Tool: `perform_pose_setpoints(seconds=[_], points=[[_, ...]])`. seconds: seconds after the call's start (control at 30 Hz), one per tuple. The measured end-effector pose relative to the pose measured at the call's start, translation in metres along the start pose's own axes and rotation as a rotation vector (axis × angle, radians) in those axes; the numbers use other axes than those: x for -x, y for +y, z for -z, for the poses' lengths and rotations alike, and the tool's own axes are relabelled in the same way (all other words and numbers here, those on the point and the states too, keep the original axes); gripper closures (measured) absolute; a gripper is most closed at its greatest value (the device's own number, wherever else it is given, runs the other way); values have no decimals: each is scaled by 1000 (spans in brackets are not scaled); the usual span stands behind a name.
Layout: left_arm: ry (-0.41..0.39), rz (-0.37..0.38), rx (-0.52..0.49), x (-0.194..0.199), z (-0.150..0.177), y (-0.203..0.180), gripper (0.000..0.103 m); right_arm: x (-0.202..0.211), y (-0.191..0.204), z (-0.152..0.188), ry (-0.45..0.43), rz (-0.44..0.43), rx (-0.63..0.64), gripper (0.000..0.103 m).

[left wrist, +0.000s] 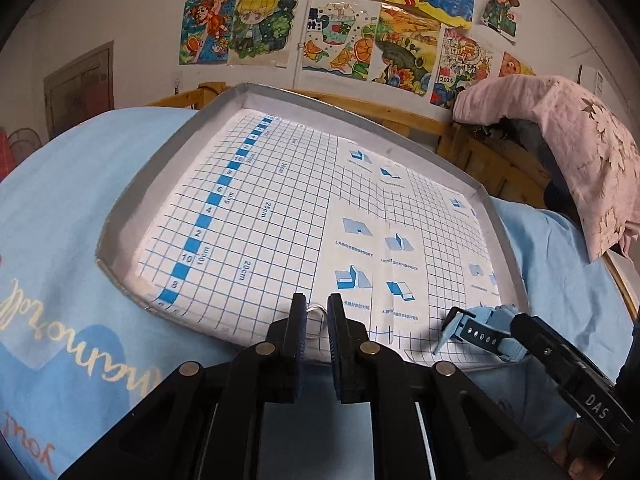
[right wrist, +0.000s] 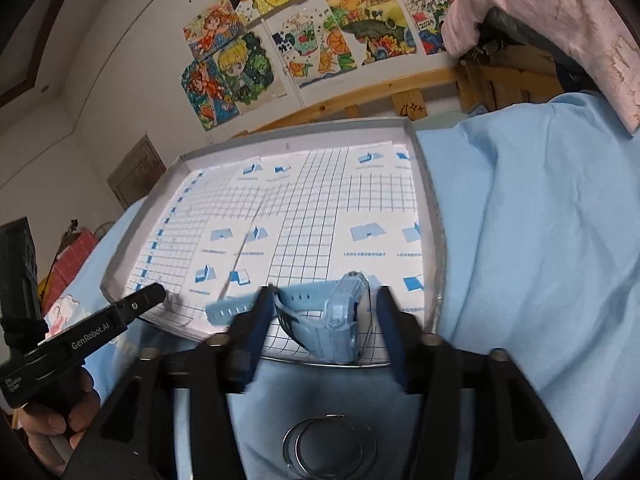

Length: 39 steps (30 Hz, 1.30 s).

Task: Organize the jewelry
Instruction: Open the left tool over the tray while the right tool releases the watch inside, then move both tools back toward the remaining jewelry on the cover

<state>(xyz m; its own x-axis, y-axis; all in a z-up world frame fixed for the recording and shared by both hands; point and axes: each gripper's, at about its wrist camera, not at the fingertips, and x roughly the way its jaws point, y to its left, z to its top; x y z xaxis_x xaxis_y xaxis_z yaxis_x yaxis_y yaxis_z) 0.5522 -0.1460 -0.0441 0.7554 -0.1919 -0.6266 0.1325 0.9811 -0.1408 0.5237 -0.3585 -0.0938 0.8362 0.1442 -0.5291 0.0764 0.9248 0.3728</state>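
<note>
the tray [left wrist: 160, 176] has grey walls, and its floor is white with a blue grid of squares. the watch [right wrist: 340, 320] is light blue. the bed sheet [right wrist: 520, 240] is light blue too. the grippers are black. the cloth [left wrist: 580, 152] is pink with flowers.

We take this for a bedroom in a home, likely a child's. On the white wall [left wrist: 120, 8] above hang bright hand-coloured drawings [left wrist: 344, 20] of cartoon children, turtles and sea creatures, and below them runs a wooden bed frame [right wrist: 360, 100] with a light blue sheet [right wrist: 520, 220] spread over the bed. We also see a pink flowered cloth [left wrist: 580, 152] draped over the woodwork at the right, and a small brown door [left wrist: 80, 84] in the wall at the left.
</note>
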Motion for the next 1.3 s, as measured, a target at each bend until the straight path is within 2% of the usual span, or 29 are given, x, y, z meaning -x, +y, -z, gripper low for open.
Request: perform_pose_setpoints(seconds=[0.07, 0.1, 0.13, 0.2, 0.27, 0.33, 0.4, 0.47, 0.57, 0.7, 0.93, 1.03, 1.17, 1.3], points=[[-20, 3, 8, 10, 1, 2, 77, 7, 0, 0, -14, 11, 1, 48], [-32, 6, 17, 16, 1, 4, 63, 12, -1, -1, -23, 14, 1, 48], [-57, 9, 36, 25, 3, 6, 43, 16, 0, -1, -32, 16, 3, 47], [-116, 1, 73, 44, 6, 11, 24, 28, 0, -1, -59, 22, 14, 43], [-149, 20, 100, 62, 9, 14, 23, 47, 2, 0, -99, 23, 33, 35], [-158, 25, 111, 81, 15, 15, 12, 67, 4, 1, -126, 14, 43, 29], [-200, 12, 113, 104, 25, 14, 1, 91, 7, 2, -147, -5, 62, 23], [-247, 17, 104, 129, 37, 13, 0, 119, 12, 4, -182, -24, 72, 17], [-275, 22, 81, 164, 55, 11, 0, 162, 24, 13, -236, -74, 85, 12], [-320, 22, 56, 217, 78, 14, 0, 220, 47, 35, -293, -110, 138, 11], [-406, 26, 24, 310, 118, 20, 0, 315, 71, 81, -347, -124, 207, 9], [-428, 17, 6, 344, 137, 21, 0, 349, 78, 98, -363, -100, 239, 7], [-440, 4, -19, 376, 160, 26, 0, 383, 88, 119, -379, -75, 275, 7], [-400, 30, -7, 399, 185, 41, 0, 408, 98, 146, -388, -61, 299, 7]])
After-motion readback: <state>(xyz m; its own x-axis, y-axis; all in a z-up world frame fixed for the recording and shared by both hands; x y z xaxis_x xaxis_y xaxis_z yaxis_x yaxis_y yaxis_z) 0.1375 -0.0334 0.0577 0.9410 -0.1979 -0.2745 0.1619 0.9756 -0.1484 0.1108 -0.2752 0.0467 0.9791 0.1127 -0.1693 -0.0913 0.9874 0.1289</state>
